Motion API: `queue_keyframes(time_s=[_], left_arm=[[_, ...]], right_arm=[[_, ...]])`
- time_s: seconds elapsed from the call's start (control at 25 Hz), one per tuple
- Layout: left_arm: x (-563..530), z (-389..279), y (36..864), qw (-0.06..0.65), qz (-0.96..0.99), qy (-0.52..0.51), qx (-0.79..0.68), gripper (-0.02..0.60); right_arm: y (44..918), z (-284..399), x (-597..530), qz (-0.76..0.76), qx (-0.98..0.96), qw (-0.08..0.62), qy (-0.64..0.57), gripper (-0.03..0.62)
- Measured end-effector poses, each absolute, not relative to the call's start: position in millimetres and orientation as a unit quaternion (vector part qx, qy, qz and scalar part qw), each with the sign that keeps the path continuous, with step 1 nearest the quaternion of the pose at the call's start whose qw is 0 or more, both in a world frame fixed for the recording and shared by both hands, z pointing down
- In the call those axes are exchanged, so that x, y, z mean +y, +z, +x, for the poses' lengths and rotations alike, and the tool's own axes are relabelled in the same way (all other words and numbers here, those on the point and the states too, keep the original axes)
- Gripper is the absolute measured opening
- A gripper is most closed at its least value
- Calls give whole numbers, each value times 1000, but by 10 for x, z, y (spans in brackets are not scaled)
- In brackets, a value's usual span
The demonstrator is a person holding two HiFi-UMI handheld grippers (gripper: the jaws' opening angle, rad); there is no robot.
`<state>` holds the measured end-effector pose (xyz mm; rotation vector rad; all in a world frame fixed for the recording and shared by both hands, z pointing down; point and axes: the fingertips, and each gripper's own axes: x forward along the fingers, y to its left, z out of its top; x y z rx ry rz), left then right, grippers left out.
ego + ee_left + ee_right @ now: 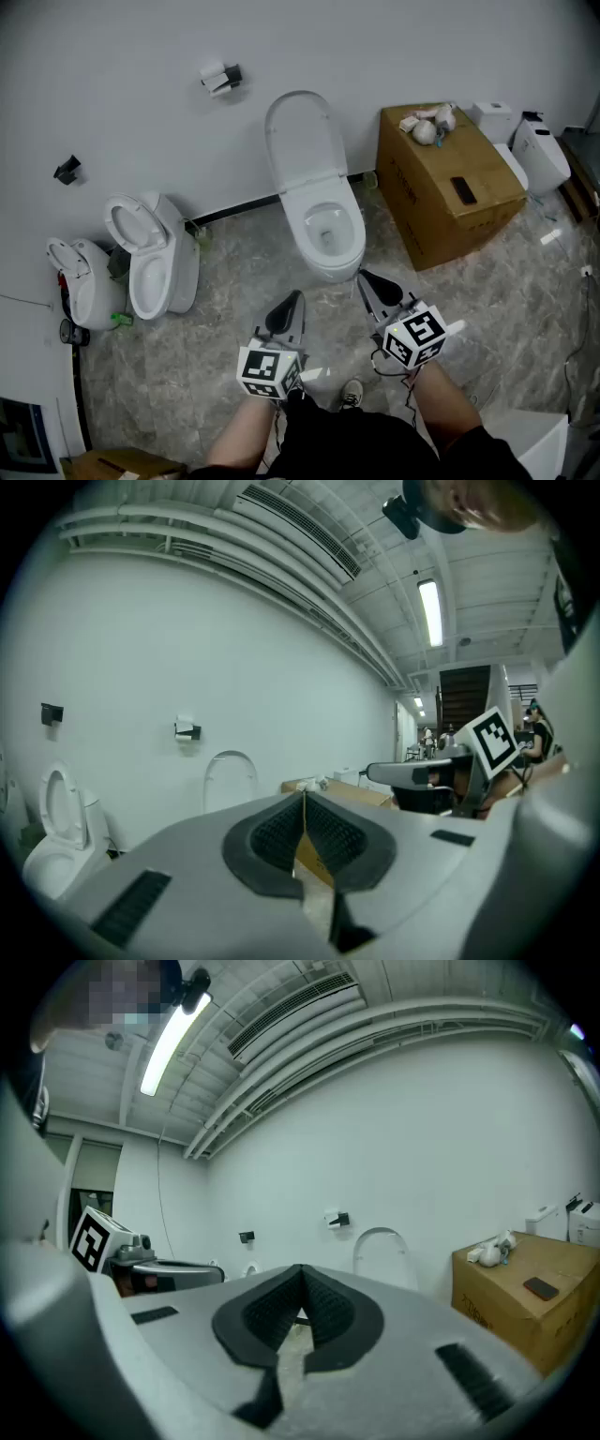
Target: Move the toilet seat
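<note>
A white toilet [323, 230] stands against the wall in the middle of the head view, its seat and lid [302, 141] tipped up against the wall. The raised lid also shows as a white arch in the left gripper view [230, 780] and in the right gripper view [380, 1255]. My left gripper [294, 300] is held just short of the bowl's front, shut and empty. My right gripper [366, 279] hovers close to the bowl's front right, also shut with nothing in it. Both point about level towards the wall.
A second toilet [155, 253] with its seat up stands at the left, a smaller fixture [80, 281] beside it. A cardboard box [450, 183] with small items on top sits right of the middle toilet. More white ceramics [534, 150] lie far right. A paper holder [220, 78] hangs on the wall.
</note>
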<state>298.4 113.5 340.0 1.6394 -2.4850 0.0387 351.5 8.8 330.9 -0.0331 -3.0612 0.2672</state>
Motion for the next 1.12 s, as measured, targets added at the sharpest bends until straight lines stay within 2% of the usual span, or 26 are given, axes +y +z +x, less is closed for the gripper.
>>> queue_keyframes(time_s=[0.44, 0.52, 0.68, 0.8, 1.12], left_arm=[[1252, 2783, 3409, 85, 552, 12, -829, 8], [1275, 2711, 3361, 82, 558, 7, -826, 9], [1392, 2490, 3285, 75, 563, 2, -823, 14], [1495, 2307, 3279, 72, 565, 2, -822, 118], [1853, 1693, 3203, 66, 576, -4, -815, 172]], right_arm=[[3305, 3328, 73, 18, -994, 22, 103, 11], [3292, 3251, 84, 21, -994, 22, 109, 57], [3236, 3043, 189, 25, -994, 19, 109, 85], [3212, 2864, 300, 25, -994, 18, 104, 109], [3070, 2252, 673, 34, -995, 12, 94, 174]])
